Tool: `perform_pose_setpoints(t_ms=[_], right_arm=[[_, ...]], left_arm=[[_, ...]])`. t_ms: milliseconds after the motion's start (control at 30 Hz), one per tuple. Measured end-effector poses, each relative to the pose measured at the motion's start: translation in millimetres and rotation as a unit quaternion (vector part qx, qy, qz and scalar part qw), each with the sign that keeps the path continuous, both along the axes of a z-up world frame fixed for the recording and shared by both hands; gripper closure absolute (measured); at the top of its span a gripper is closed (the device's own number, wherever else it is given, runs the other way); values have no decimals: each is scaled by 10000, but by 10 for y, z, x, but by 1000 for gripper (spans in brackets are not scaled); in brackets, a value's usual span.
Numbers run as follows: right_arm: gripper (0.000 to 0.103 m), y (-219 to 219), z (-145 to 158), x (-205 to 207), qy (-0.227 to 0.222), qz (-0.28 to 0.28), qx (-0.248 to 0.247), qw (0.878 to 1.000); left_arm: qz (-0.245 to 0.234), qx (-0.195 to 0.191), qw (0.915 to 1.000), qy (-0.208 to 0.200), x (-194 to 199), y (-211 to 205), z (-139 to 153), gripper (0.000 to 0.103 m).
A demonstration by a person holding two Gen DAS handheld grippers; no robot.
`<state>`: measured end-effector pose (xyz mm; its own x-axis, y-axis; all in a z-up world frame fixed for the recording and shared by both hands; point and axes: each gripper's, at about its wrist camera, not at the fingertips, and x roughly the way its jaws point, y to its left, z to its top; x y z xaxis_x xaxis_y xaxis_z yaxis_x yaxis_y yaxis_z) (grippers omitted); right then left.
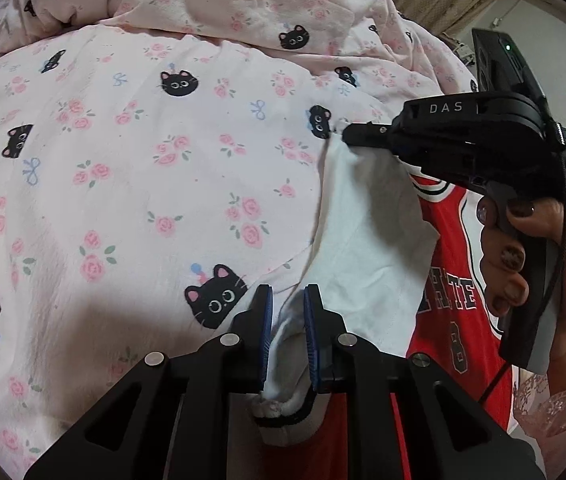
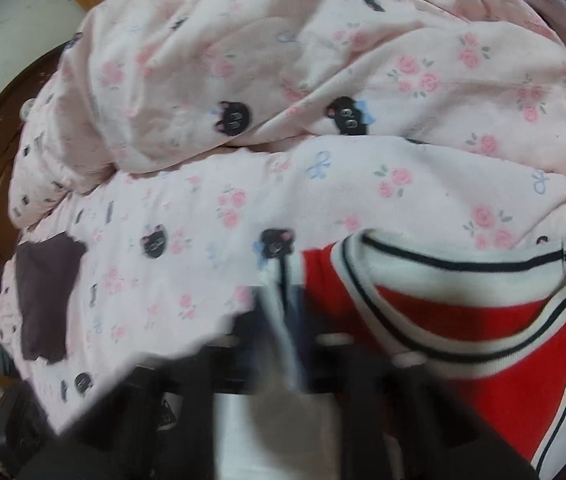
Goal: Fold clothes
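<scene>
Collar [image 2: 463, 268] right view, hand [image 1: 523, 256] left

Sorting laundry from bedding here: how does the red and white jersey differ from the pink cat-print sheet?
The jersey is red with white sleeves, striped trim and lettering; the sheet is pale pink with roses, bows and black cat faces.
The jersey is pinched by both tools, the left tool at a ribbed edge, the right tool at a white edge; the sheet lies untouched.
The jersey covers one corner; the sheet spans the bed.
Both are soft fabric.
</scene>
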<state>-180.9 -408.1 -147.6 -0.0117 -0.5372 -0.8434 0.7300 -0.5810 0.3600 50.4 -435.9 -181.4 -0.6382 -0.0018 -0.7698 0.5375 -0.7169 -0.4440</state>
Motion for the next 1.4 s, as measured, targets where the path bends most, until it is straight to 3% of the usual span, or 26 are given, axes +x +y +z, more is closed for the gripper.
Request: perform_pose_setpoints(t_ms=[300, 367, 433, 467, 667, 767, 900, 1033, 1200, 1400], right_arm=[[98, 52, -129, -162, -482, -243, -421, 9977], [90, 128, -63, -212, -578, -271, -598, 9962], [70, 243, 61, -263, -455, -329, -719, 9958], [68, 297, 119, -283, -393, -324, -772, 9957], [65, 598, 196, -253, -405, 199, -665, 9968], [65, 736, 129, -160, -323, 412, -491, 9974], [65, 894, -7, -7, 30, 585, -207, 9981], [68, 1069, -84, 161, 934, 596, 188, 9937], [68, 1246, -70, 269, 1571, 582, 477, 9847], [68, 1090, 341, 442, 1886, 876, -245, 9778]], left_arm=[[127, -134, 9998, -93, 38, 8, 42, 89], [149, -154, 9997, -69, 37, 4, 67, 89], [180, -226, 9996, 10, 55, 13, 122, 89], [188, -271, 9994, 62, 61, 20, 155, 89], [-10, -670, 9967, 468, 60, 140, 390, 89], [-231, -646, 9958, 614, 28, 225, 430, 89], [-472, -648, 9960, 406, -53, 318, 368, 89], [-625, -538, 9966, -40, -133, 375, 189, 89], [-583, -581, 9966, -8, -108, 388, 239, 89], [-687, -682, 9948, 320, -94, 450, 385, 89]])
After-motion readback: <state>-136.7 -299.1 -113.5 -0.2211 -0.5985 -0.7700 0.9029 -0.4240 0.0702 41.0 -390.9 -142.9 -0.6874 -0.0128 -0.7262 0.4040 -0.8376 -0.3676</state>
